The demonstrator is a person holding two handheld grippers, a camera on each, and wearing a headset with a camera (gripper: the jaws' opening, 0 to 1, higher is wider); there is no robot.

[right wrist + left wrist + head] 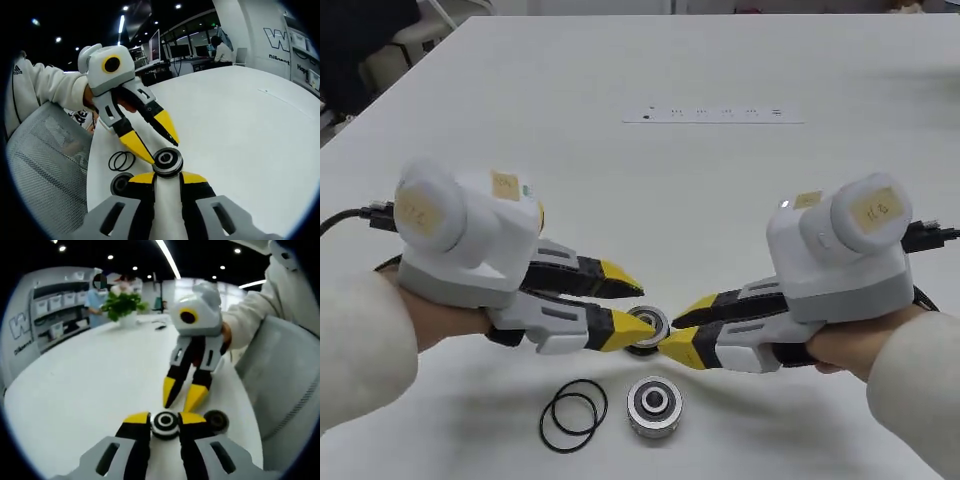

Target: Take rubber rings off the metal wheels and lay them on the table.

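Observation:
A small metal wheel [647, 325] with a dark band around it hangs just above the table between both grippers. In the left gripper view this wheel [165, 423] sits squeezed between the yellow tips of my left gripper [165, 418], which is shut on it. My right gripper [675, 332] faces it from the right, its jaws parted and its tips at the wheel's rim [167, 161]. A second metal wheel [653, 405] stands on the table nearer to me. Two black rubber rings [573, 410] lie overlapping to its left.
The white table [720, 220] stretches far ahead, with a thin printed strip [713, 116] lying on it. A mesh chair back [45, 160] is close behind the near edge. A potted plant [122, 307] and a person stand at the table's far end.

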